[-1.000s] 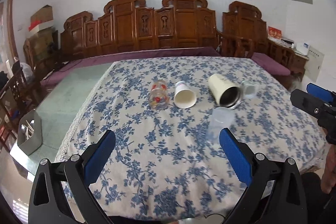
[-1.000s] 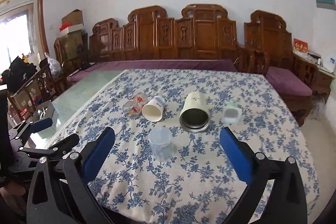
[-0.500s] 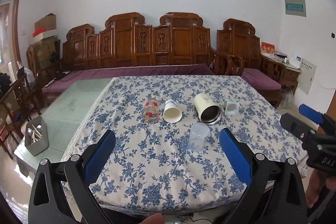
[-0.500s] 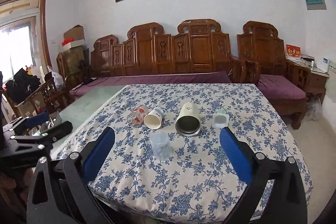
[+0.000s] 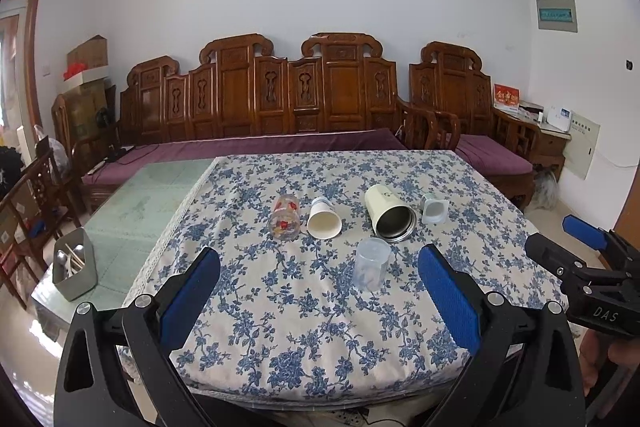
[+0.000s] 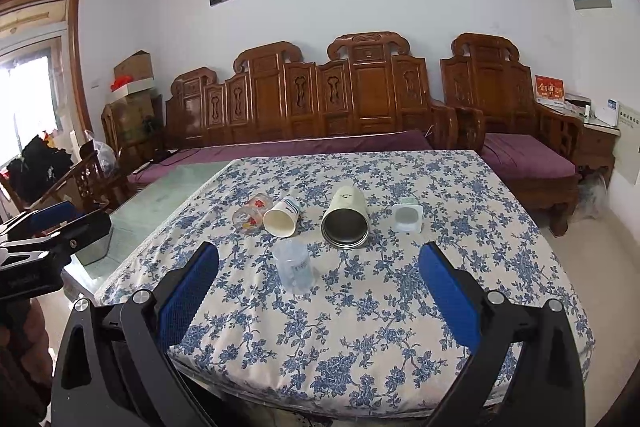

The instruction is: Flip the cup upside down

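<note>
A clear plastic cup [image 5: 371, 264] stands on the blue-flowered tablecloth [image 5: 304, 343], nearest me; it also shows in the right wrist view [image 6: 295, 268]. Behind it lie on their sides a printed glass [image 5: 285, 217], a white paper cup [image 5: 323, 219], a cream steel tumbler [image 5: 390, 213] and a small square white cup [image 5: 432, 209]. My left gripper [image 5: 319, 291] is open and empty, held back off the table's near edge. My right gripper [image 6: 319, 291] is open and empty, also back from the edge. Each gripper shows at the side of the other's view.
A grey utensil holder [image 5: 75, 264] stands on the bare glass tabletop at the left. A carved wooden bench [image 5: 280, 107] with purple cushions runs behind the table. A wooden chair [image 6: 84, 183] stands at the far left.
Both grippers have pulled back and up from the table, so the cups look smaller and farther. The cups have not moved.
</note>
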Motion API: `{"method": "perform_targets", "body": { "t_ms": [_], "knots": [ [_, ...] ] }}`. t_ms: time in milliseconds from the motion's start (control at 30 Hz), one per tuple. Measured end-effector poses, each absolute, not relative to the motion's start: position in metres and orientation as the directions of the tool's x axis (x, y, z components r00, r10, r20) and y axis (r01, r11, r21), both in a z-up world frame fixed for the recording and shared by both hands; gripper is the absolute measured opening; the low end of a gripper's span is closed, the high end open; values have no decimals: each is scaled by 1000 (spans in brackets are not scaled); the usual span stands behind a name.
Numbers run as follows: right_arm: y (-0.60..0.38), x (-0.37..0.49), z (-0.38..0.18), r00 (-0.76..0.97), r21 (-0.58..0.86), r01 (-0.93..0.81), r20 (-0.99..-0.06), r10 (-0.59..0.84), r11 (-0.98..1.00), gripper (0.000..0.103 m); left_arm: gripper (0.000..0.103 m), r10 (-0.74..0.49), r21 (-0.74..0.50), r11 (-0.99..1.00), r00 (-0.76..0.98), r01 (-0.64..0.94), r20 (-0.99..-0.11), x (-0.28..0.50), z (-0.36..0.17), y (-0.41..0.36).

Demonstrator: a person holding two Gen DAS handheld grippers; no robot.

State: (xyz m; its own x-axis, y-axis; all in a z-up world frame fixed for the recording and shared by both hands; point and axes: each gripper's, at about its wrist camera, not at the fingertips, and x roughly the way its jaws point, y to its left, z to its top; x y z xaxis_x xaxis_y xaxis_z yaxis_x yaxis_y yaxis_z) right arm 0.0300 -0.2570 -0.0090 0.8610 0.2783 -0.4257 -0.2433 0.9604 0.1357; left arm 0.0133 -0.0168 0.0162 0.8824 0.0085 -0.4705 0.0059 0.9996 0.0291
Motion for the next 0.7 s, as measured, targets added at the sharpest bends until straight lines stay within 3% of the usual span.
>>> {"method": "perform_targets", "body": {
  "t_ms": [700],
  "knots": [
    [-255,31,-14,858,138,-239,-433,275,961,101,95,1,19,1000,885,8,-465,12,15,-20]
  ]
}}
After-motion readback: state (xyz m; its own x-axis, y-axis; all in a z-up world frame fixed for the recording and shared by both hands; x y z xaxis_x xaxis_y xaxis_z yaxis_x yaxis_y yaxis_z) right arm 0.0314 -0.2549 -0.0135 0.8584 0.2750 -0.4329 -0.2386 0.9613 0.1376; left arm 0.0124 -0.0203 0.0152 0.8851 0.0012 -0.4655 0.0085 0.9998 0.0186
